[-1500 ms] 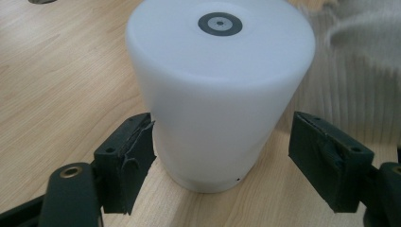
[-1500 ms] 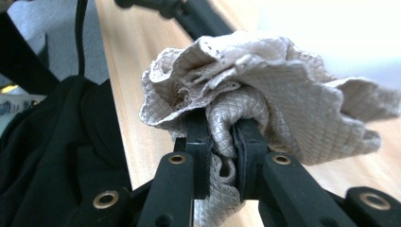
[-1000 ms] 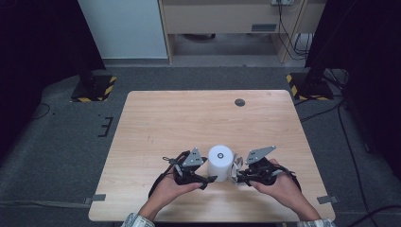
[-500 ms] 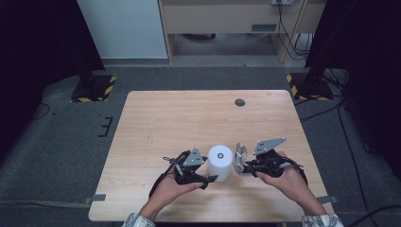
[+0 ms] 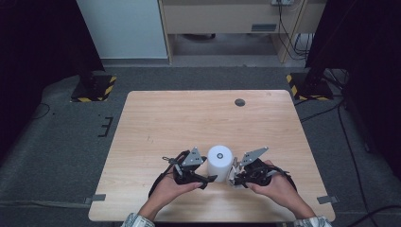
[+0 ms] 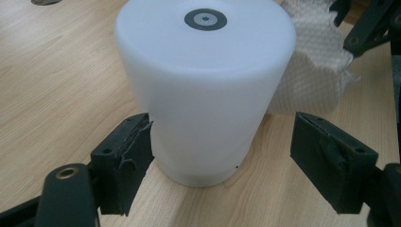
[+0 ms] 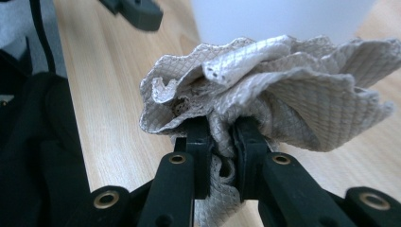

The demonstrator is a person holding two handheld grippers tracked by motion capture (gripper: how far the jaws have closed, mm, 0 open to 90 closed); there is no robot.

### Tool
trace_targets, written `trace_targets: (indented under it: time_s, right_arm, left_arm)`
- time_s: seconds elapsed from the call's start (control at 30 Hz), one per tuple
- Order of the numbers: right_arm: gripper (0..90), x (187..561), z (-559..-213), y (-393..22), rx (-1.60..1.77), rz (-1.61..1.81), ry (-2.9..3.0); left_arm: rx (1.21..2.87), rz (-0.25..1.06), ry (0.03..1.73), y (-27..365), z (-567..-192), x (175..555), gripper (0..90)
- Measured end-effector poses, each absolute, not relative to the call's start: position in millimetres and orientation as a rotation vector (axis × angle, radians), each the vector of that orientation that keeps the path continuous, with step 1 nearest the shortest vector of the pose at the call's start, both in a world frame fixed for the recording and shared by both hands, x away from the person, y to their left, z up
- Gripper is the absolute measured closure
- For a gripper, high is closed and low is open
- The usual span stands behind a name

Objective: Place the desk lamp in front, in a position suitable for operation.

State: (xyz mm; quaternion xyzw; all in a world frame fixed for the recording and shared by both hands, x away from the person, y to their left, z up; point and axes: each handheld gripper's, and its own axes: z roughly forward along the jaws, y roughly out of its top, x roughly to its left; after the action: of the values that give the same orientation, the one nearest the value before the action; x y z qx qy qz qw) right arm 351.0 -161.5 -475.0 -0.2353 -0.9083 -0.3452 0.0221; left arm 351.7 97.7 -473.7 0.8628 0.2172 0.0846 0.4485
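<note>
A white upright cylinder [image 5: 220,161] with a small dark ring on its top [image 6: 205,19] stands near the table's front edge. My left gripper [image 5: 209,172] is open around its base: in the left gripper view [image 6: 227,156] the left pad [image 6: 124,161] touches the cylinder's side, while the right pad [image 6: 328,161] stands apart from it. My right gripper [image 7: 222,135] is shut on a crumpled white quilted cloth [image 7: 265,80]. The cloth [image 6: 312,66] bunches against the cylinder's right side [image 7: 283,19], level with the right gripper [image 5: 235,173].
The wooden table [image 5: 189,118] has a small dark round disc [image 5: 239,102] at its far right. Both hands reach in over the front edge. On the floor beyond stand black-and-yellow striped bases [image 5: 97,90] [image 5: 307,85].
The right gripper with the cloth drew up and to the right, away from the cylinder, then came back down against its side. The left gripper stayed in place.
</note>
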Motion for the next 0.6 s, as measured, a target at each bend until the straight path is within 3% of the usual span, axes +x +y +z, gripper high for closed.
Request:
trace_targets:
  time_s: [0.6]
  right_arm:
    - [79.7,362.5,-425.0,-181.4,-0.789,-1.265,-2.843]
  left_arm:
    - [2.134,0.214,0.544,97.5,-474.0,352.0,20.9]
